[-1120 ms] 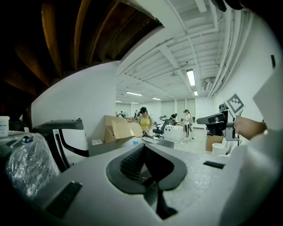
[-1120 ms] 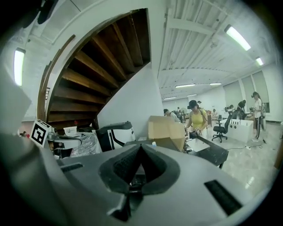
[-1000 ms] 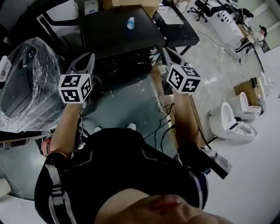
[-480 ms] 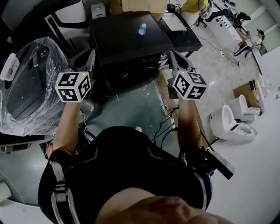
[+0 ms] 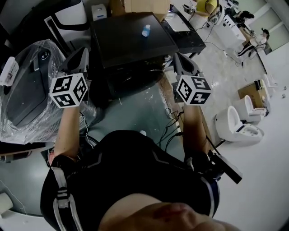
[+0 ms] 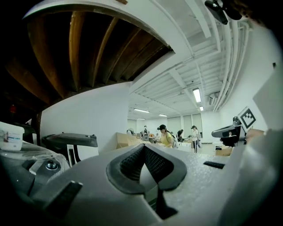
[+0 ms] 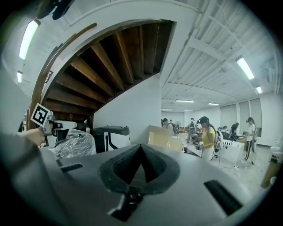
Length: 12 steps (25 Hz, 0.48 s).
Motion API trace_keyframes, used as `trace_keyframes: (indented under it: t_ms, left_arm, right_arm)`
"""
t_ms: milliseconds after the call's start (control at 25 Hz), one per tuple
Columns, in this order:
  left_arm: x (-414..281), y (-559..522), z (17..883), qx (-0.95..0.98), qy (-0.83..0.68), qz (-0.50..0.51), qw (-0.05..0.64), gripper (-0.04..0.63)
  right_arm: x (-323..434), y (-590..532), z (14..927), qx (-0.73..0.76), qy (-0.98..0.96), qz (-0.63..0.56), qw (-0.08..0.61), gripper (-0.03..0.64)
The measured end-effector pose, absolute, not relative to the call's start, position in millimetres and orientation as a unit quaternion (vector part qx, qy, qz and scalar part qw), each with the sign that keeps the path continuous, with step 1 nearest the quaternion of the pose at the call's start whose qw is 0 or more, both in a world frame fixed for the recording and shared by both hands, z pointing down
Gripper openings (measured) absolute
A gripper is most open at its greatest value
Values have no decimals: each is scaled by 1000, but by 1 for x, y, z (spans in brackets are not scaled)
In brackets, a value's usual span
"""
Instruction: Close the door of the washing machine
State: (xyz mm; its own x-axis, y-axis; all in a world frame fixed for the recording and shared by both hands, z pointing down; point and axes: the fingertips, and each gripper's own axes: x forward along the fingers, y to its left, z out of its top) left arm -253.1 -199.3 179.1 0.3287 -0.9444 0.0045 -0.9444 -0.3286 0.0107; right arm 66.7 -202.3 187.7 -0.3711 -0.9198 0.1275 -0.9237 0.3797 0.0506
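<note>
Left tool point(image 6: 143, 150) and right tool point(image 7: 140, 150) are both shut on nothing, held up just short of the black washing machine point(image 5: 131, 34). Its front is lost in shadow, so the door's position can't be read. With a hard slam, the bottle point(image 5: 146, 30) on top could get knocked off.

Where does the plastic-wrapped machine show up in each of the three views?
Head view: plastic-wrapped machine at the left edge.
Left gripper view: plastic-wrapped machine in the bottom left corner.
Right gripper view: plastic-wrapped machine left of centre, low.
Shared landmark: the cardboard box, beyond it in all three.
</note>
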Motion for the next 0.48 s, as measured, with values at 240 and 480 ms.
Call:
trace_keyframes:
  t_ms: [240,480]
  left_arm:
    - [-252,-199,183,815,-580,6,-1,5]
    - [-253,-198,187,817,-577,16,-5,5]
  right_arm:
    - [71,-197,183,563,-824,8,65,3]
    - [77,-193,176,576,-814,-5,73,3]
